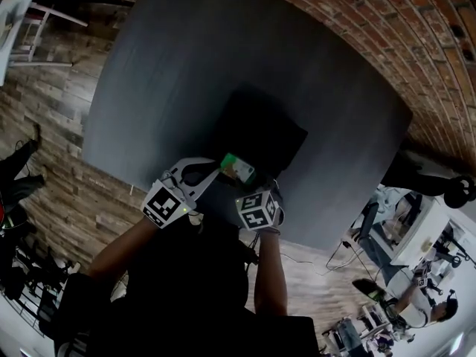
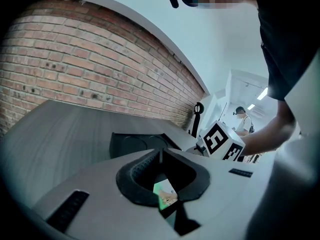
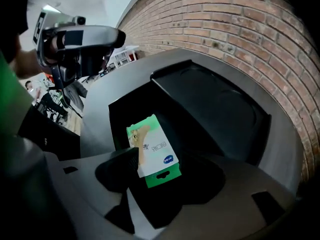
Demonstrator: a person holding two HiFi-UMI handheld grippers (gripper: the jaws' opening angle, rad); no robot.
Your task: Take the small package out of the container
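A small green-and-white package [image 3: 152,146] stands tilted between the jaws of my right gripper [image 3: 165,178], leaning on its left pad [image 3: 120,166]. The jaws stand wide and do not press on it. The package hangs over the open black container [image 3: 122,111] on the dark table. In the head view the package [image 1: 238,168] sits at the container's [image 1: 260,132] near edge, just past the right gripper [image 1: 254,190]. My left gripper [image 2: 160,156] is shut and empty, held beside and above; through the gap under its jaws the package [image 2: 165,194] shows. The right gripper view has the left gripper [image 3: 82,39] at upper left, apart from the package.
The container's flat black lid [image 3: 215,104] lies open behind it. A brick wall [image 3: 235,24] runs along the table's far side. The table's near edge [image 1: 134,184] is by my body. A white chair [image 1: 30,28] and a person [image 1: 428,311] are off on the floor.
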